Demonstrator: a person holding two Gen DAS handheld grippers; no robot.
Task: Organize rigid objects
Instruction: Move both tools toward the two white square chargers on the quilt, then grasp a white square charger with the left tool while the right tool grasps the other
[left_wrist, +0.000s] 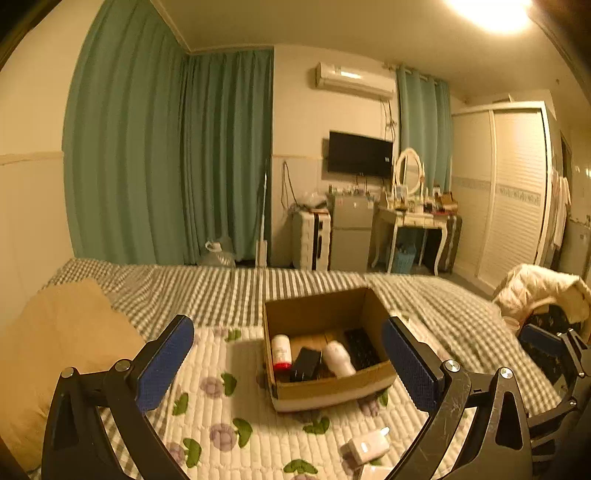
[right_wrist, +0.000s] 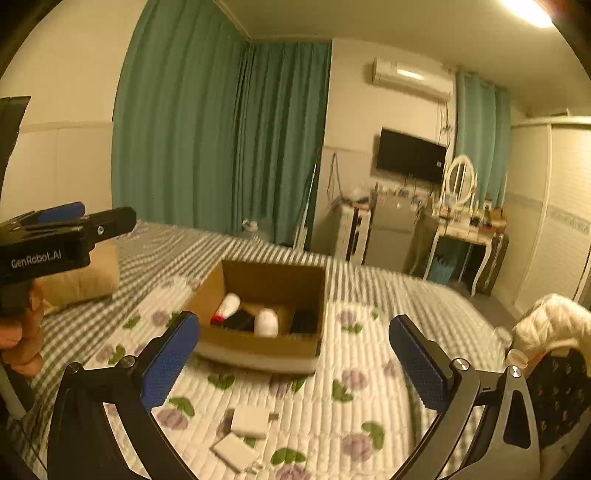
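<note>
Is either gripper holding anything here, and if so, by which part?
Nothing is held. The left gripper and right gripper are both open and empty.

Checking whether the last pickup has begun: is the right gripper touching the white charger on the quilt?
Apart. The right wrist view shows the right gripper open above the quilt, with the white charger lying untouched between and below its fingers.
</note>
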